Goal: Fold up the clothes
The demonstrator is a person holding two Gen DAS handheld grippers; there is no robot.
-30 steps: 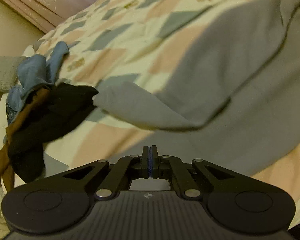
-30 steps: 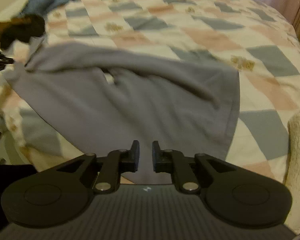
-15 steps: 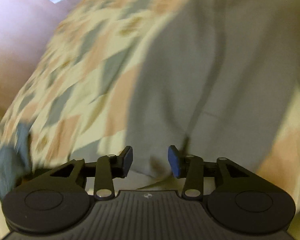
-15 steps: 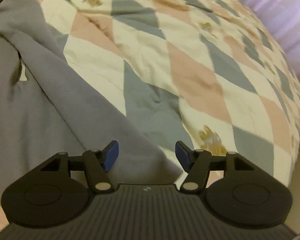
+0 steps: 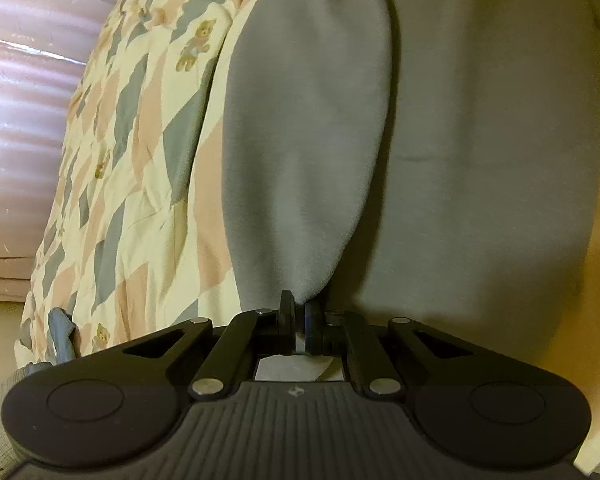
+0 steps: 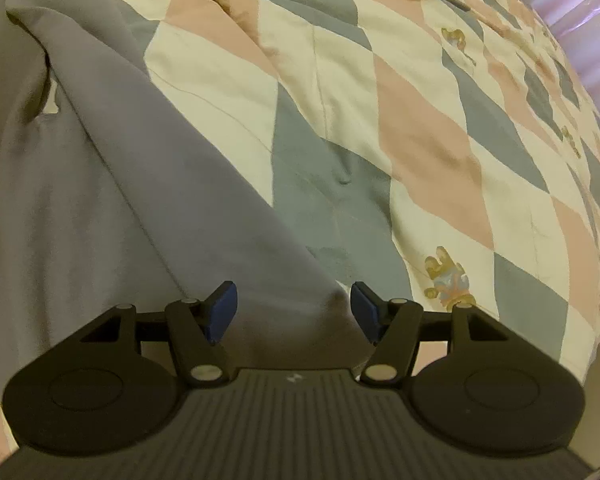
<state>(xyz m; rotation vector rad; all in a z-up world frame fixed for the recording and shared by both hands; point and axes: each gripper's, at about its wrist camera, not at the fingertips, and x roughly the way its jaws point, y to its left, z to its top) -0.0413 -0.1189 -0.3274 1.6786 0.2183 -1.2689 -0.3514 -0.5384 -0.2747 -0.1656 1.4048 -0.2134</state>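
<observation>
Still early: my left tongs (image 5: pixel 298 312) are closing on the soft grey garment (image 5: pixel 440 160), fabric already pinched between them.
Right tongs (image 6: pixel 294 312) stand open astride its edge on the checked quilt bed (image 6: pixel 380 100); no fold finished.

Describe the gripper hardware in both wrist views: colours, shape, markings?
Identical builds: left gripper and right gripper are matte black, each with a ribbed body bearing a small pale logo, two rounded lobes with circular recesses, silver pivot pins, and linkage arms to blue-padded jaws. No cables, hands or sleeves visible.
</observation>
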